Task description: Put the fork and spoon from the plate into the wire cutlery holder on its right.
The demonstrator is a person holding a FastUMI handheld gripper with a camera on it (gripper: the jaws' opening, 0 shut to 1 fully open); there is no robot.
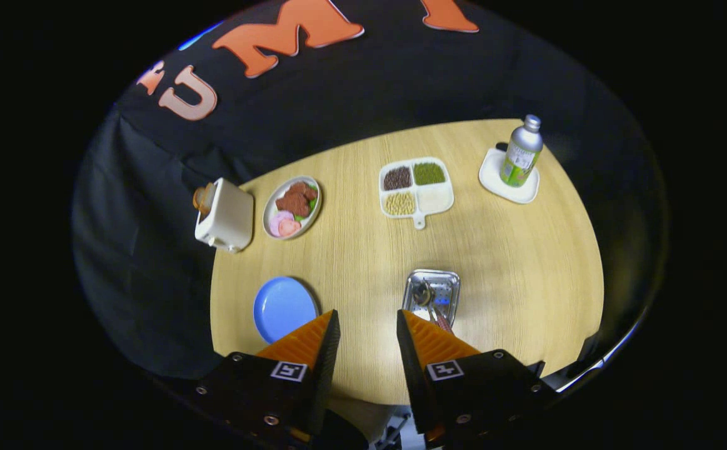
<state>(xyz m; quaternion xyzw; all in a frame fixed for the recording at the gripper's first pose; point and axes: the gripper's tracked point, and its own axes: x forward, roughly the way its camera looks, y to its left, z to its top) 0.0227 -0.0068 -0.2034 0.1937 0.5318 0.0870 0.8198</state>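
Two utensils [431,301] lie lengthwise in the holder [432,297], bowl away from the open, empty claw [368,328].

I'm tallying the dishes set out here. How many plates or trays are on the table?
5: blue plate beside the open claw, metal tray just ahead of it, food plate by the toaster, divided tray, white coaster tray under the bottle.
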